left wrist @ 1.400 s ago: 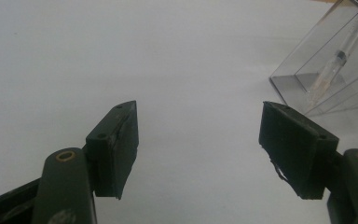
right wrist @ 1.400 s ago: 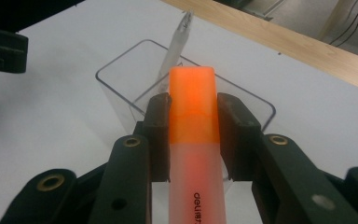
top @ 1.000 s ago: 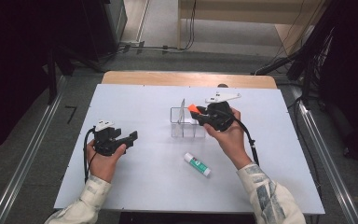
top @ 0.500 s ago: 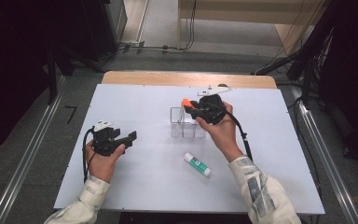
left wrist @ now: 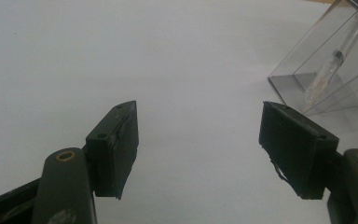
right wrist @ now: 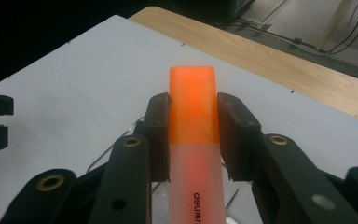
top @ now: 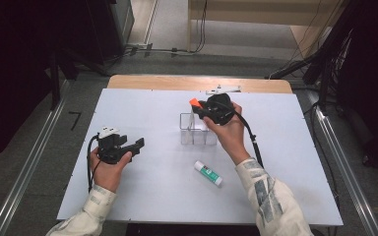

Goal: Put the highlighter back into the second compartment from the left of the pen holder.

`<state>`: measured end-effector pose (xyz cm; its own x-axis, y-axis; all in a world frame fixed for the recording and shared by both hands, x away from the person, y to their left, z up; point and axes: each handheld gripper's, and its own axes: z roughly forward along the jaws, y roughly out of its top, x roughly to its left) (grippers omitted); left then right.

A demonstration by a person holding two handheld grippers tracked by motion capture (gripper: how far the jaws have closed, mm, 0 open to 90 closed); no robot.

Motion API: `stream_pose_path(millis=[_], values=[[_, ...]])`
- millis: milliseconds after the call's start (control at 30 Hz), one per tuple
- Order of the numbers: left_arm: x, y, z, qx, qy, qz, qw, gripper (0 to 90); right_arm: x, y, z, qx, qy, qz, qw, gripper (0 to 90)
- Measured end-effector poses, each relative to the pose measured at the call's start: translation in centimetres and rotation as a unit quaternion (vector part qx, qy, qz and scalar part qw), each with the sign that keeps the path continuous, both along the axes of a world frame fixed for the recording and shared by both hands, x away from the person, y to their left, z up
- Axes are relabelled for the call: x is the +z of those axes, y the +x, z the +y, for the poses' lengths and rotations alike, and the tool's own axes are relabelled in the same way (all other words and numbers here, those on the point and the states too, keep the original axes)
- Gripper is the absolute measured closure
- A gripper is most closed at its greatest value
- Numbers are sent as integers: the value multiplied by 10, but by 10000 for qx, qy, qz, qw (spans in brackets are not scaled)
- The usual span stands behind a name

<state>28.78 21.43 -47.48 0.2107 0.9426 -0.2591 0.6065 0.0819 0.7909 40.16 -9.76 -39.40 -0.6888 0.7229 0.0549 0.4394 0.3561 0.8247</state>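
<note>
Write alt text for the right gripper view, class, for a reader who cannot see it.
The right gripper clamps an orange highlighter between its two black fingers, the orange cap pointing away over a white table. A clear plastic organizer shows under the fingers, and a wooden edge runs beyond the white surface.

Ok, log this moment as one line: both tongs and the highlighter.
left tongs: open, empty, over table | right tongs: shut on orange highlighter, above clear organizer | glue stick: lying on table, untouched

My left gripper [left wrist: 198,149] hangs wide open over bare white table [left wrist: 121,51], a clear box [left wrist: 335,60] holding a thin pen [left wrist: 328,70] ahead at right.
</note>
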Motion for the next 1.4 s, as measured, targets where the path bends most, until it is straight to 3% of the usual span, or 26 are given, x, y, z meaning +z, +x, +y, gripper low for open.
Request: stream_pose_path(millis=[233,833,1400], values=[[0,0,-1,-16,11,1,10000,289,6,8,-3,-167,127,11,9998,651],[0,0,0,-17,-6,-1,10000,289,0,34,7,-595,-29,208,9980,649],[0,0,0,-30,-12,-6,10000,289,-4,37,25,-551,14,302,9980,648]])
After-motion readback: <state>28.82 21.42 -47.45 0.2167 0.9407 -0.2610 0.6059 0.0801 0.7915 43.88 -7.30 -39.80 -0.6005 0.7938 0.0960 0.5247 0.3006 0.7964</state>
